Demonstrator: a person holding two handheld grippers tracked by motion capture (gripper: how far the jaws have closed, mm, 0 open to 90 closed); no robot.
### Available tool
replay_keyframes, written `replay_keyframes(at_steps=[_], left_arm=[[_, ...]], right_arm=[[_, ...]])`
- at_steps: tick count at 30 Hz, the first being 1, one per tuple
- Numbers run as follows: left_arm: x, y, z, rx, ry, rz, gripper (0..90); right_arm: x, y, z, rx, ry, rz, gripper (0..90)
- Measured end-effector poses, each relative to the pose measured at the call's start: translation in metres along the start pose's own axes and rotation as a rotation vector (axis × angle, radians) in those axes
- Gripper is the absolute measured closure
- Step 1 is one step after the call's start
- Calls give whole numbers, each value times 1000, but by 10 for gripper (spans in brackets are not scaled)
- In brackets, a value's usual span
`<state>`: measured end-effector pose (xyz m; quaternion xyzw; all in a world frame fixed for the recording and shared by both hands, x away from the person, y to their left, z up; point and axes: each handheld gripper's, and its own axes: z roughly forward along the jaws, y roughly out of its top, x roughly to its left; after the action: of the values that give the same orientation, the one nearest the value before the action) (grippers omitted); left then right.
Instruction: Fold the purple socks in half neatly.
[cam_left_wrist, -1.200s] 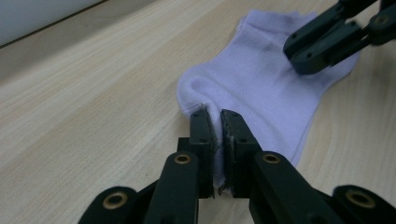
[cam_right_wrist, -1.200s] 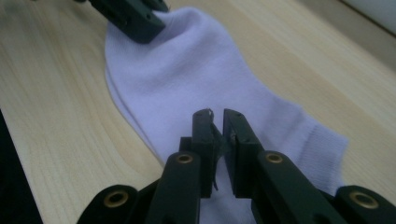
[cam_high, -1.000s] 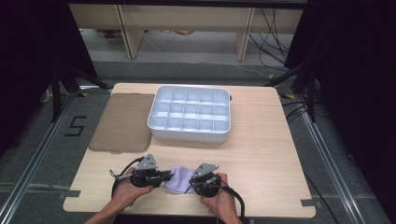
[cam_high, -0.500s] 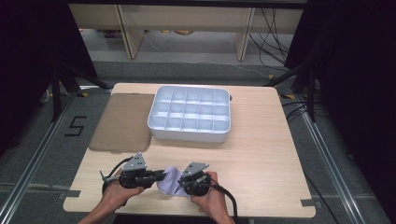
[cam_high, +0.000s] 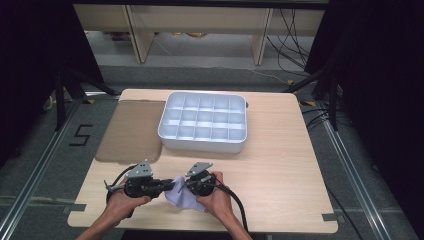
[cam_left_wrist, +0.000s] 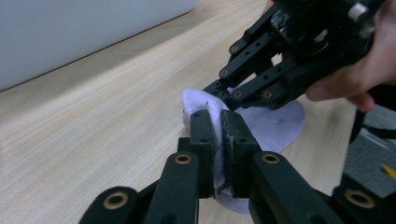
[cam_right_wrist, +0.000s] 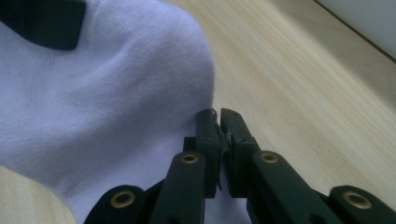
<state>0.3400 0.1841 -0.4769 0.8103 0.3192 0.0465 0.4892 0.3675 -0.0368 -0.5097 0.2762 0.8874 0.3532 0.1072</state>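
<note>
High view, cloth: a small pale lilac cloth, perhaps a sock, sits at the near edge of the worktop, between the two hands.
High view, left hand-held gripper: comes in from the left and points right, its tips at the cloth's left end.
High view, right hand-held gripper: comes in from the right and points left, its tips at the cloth's upper edge, almost touching the left one's tips.
High view, tray: a white divided tray stands farther off, well apart from the cloth, with a brown mat to its left.
Left gripper view, grip: the jaws are clamped on a fold of the cloth; the right hand-held gripper pinches the same bunched edge just beyond.
Right gripper view, grip: the jaws are pressed together on the hem of the cloth, whose bulk lies to the left.
Key relation: both hold one end of the cloth, equally near; the loose remainder trails toward the near right, so any spreading would have to run left to right.
</note>
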Motion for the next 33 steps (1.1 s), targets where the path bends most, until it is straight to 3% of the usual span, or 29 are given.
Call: replay_keyframes(at_steps=[1, 3, 4, 5, 6, 7, 10, 12, 13, 16, 19, 20, 23, 33], left_arm=[[1, 0, 0, -12, 3, 21, 836], [1, 2, -1, -2, -4, 2, 836], [2, 2, -2, -3, -18, 10, 836], [2, 2, -2, -3, -18, 10, 836], [0, 3, -2, -5, -19, 6, 835], [0, 3, -2, -5, -19, 6, 835], [0, 3, -1, -9, -22, 5, 835], [-1, 3, -1, -4, -17, -6, 835], [-2, 4, -1, 4, -12, -5, 835], [-6, 6, 5, 4, -25, 12, 835], [-12, 11, 12, 4, -26, 30, 836], [-14, 12, 15, 5, -21, 31, 836], [-17, 15, 22, 16, -15, 50, 836], [-24, 21, 54, 86, -7, 64, 833]], right_arm=[[-1, 1, -2, 12, 8, 1, 860], [-4, -1, -8, -8, 6, 9, 860], [-7, -6, -20, -23, 3, 7, 859], [-7, -6, -20, -23, 3, 7, 859], [-6, -12, -36, -9, -1, 43, 857], [-7, -16, -41, -24, -8, 33, 856], [-10, -26, -58, -6, -32, 36, 855], [-11, -30, -60, -11, -48, 36, 855], [-12, -34, -64, 17, -51, 51, 854], [-14, -46, -59, 56, -51, 74, 854], [-13, -44, -55, 66, -45, 66, 856], [-14, -44, -53, 58, -37, 33, 856], [-15, -44, -53, 50, -29, 33, 855], [-21, -48, -58, 25, -10, 86, 842]])
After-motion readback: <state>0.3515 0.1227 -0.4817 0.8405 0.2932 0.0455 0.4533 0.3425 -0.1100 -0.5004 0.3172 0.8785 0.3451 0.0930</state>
